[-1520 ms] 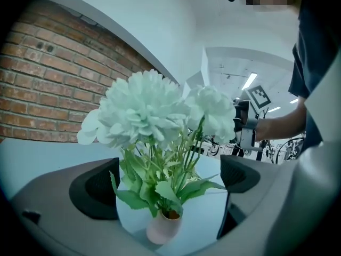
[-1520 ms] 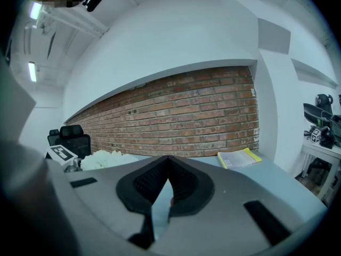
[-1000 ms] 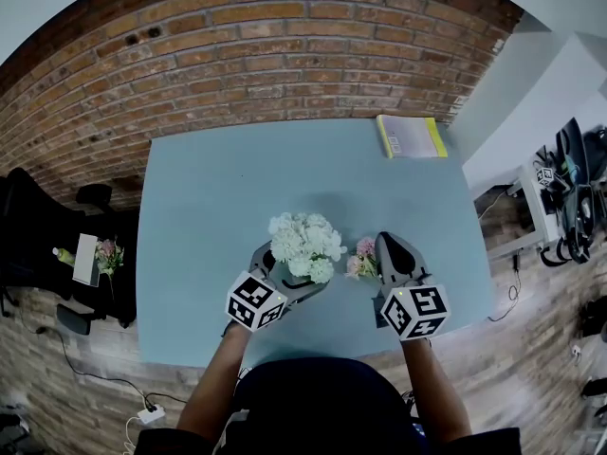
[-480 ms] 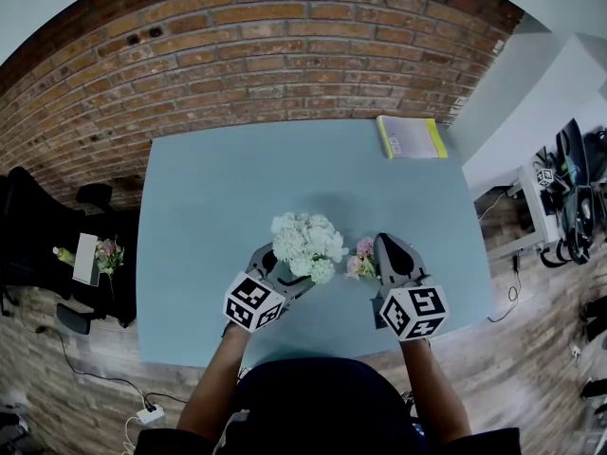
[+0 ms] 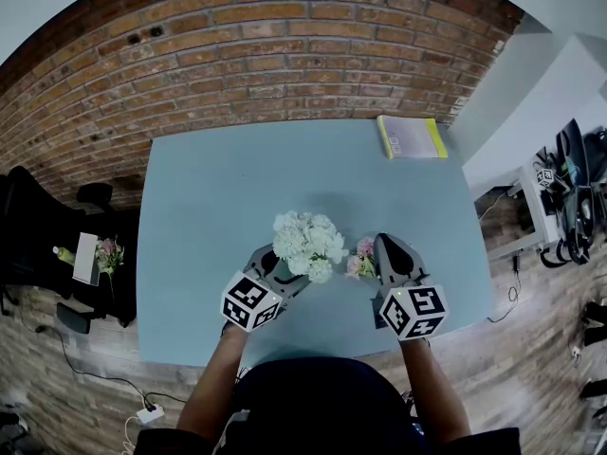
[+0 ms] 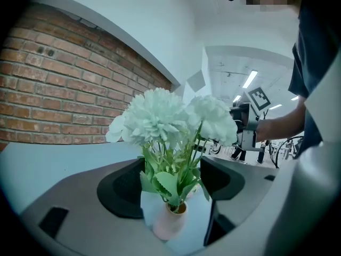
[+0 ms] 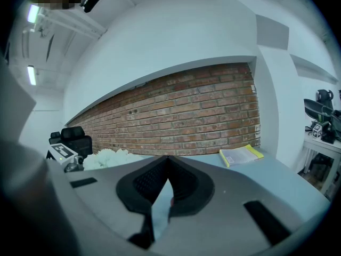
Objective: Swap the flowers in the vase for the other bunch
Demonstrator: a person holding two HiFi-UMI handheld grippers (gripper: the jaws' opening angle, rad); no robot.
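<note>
White flowers (image 6: 160, 116) stand in the pink vase (image 6: 169, 223). Their stems are between the jaws of the left gripper (image 6: 171, 163), which have just been closing above the vase mouth but are not yet pinching. The right gripper (image 7: 167, 161), right of the vase, is closed; I cannot tell whether it nips a stem.

A bite on leaves alone could let the stems slip. A snug bunch might drag the unsteadied vase up or tip it.

The vase holds only the white bunch. The pink bunch (image 5: 361, 259) sits just right of it.
</note>
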